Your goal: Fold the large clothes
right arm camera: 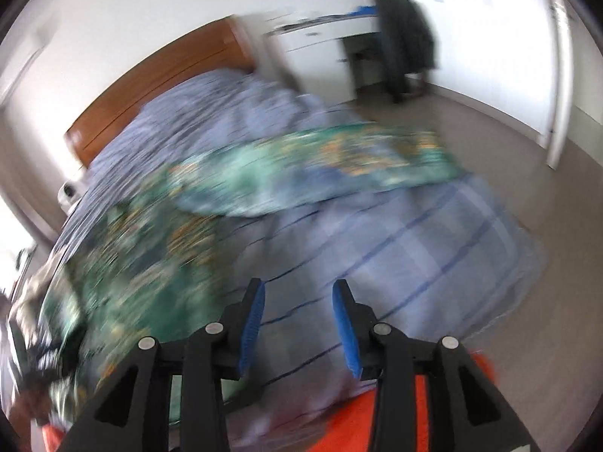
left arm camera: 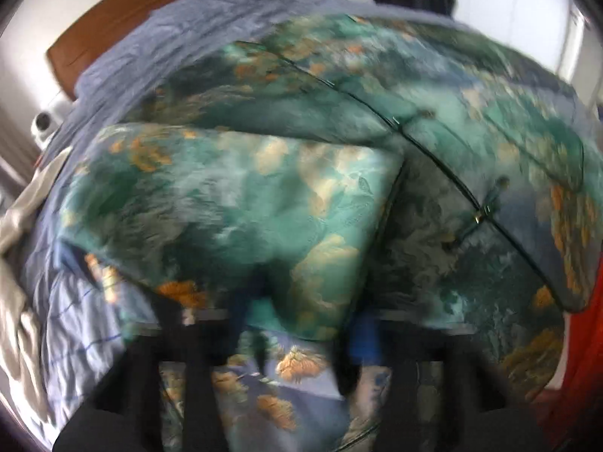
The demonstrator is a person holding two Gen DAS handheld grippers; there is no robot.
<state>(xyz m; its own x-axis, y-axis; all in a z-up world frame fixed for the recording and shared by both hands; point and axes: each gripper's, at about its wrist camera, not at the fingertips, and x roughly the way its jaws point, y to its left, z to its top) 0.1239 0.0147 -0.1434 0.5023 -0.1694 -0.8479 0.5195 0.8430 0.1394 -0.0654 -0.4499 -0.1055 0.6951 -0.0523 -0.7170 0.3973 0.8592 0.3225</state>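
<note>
Jaws of the left gripper (left arm camera: 301, 324) blurred and dark at the bottom of the left wrist view, with a fold of the green floral quilted garment (left arm camera: 241, 203) bunched right at the tips; probably pinching that fold, yet too smeared to tell whether actually closed on it. Jaws of the right gripper (right arm camera: 297, 324) spread wide, blue pads (right arm camera: 250, 324) clearly apart, holding nothing, hovering over the pale blue checked bedsheet (right arm camera: 395, 248).

Outward from the left tips: one padded panel doubled over onto the garment's body, dark piped seam and small metal clasps running diagonally across the rest. Garment spread across the bed, on the blue crumpled duvet (left arm camera: 181, 37); wooden headboard (left arm camera: 124, 19) beyond, orange-red fabric (right arm camera: 377, 429) under the right gripper at the near edge. From the right wrist view, garment lying to the left and ahead, well apart from the open tips.

Step in hand, by judgement: mid-fold, bringing one side of the garment over its middle. Next move likely calling for laying that panel flat and square, then getting the idle right gripper onto the far edge or hem to match. Heavy motion blur in both views; finer detail not readable.
</note>
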